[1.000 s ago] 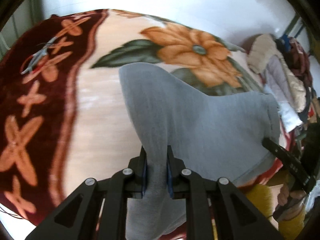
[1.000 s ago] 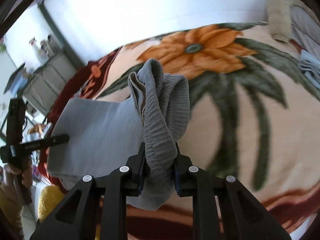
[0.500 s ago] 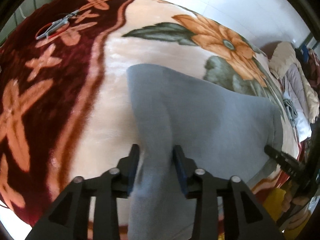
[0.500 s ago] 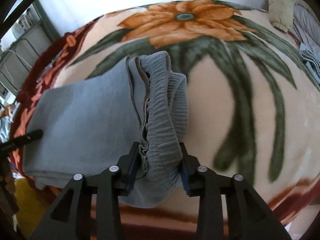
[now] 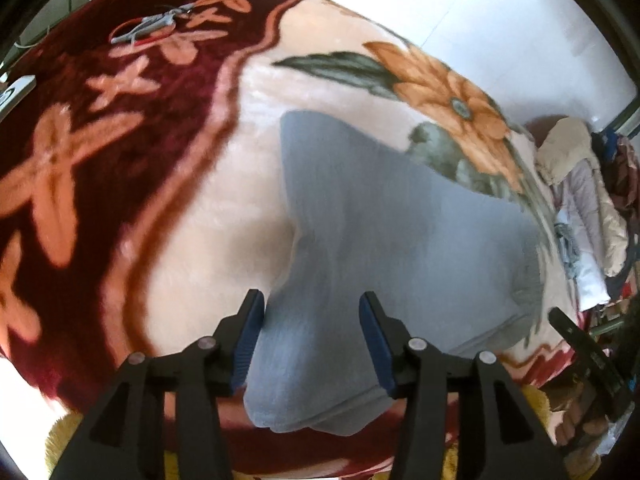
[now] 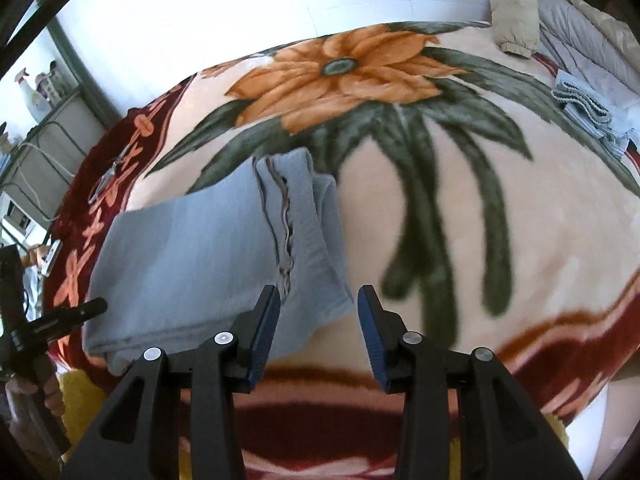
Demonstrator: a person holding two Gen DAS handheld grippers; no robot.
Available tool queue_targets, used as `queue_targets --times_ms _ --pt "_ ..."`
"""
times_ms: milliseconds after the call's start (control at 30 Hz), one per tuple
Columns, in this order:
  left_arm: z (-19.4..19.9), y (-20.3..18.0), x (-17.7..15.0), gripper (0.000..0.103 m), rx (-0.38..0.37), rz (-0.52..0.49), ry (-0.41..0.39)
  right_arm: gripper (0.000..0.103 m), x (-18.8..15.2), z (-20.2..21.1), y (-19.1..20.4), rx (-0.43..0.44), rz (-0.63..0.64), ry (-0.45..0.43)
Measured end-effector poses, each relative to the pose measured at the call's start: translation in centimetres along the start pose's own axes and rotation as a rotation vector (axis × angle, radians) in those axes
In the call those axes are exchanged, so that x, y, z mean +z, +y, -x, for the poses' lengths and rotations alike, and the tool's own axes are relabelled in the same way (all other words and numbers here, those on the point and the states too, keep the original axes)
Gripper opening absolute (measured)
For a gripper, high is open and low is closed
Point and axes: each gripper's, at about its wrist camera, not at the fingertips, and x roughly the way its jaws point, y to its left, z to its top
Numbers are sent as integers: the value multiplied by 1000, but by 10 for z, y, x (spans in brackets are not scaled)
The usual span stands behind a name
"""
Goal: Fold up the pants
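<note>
A flowered blanket (image 6: 520, 240) covers the bed, and the grey pants (image 5: 392, 232) lie folded on it, low and centre in both views. The left gripper (image 5: 312, 334) has just been opening, pads clear of the cloth between them; the right gripper (image 6: 318, 330) stands half open over the waistband end, gripping nothing. This looks like the release after a fold; next, I'd say, comes lifting clear without snagging.

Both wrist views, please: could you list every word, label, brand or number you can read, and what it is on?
None can be read.
The grey pants and the floral blanket carry no print.
The bottles on the side shelf are too small and blurred to show any label.
</note>
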Motion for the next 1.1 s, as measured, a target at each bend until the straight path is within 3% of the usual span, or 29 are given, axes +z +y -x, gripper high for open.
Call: queue_targets --times_ms 167,267,300,400,600,767,867,1100 --pt "-12 11 -12 59 8 62 -10 41 -21 -10 6 28 4 48" --pt "-7 15 -15 56 -10 97 -24 41 -31 -13 13 25 49 62" --pt "0 13 -14 51 -20 102 -48 41 -32 -13 16 23 67 60" --pt "21 3 -5 51 -38 50 -140 41 -28 -12 25 30 114 38" --pt "6 -3 17 51 67 17 -133 41 -4 -23 48 57 202 0" --pt "-15 23 11 56 153 71 -74 41 -3 -67 40 37 197 97" --pt "-10 17 5 56 173 29 -82 41 -7 -69 36 48 188 87" --pt "-4 10 -13 54 4 48 -14 41 -9 -42 39 55 152 67"
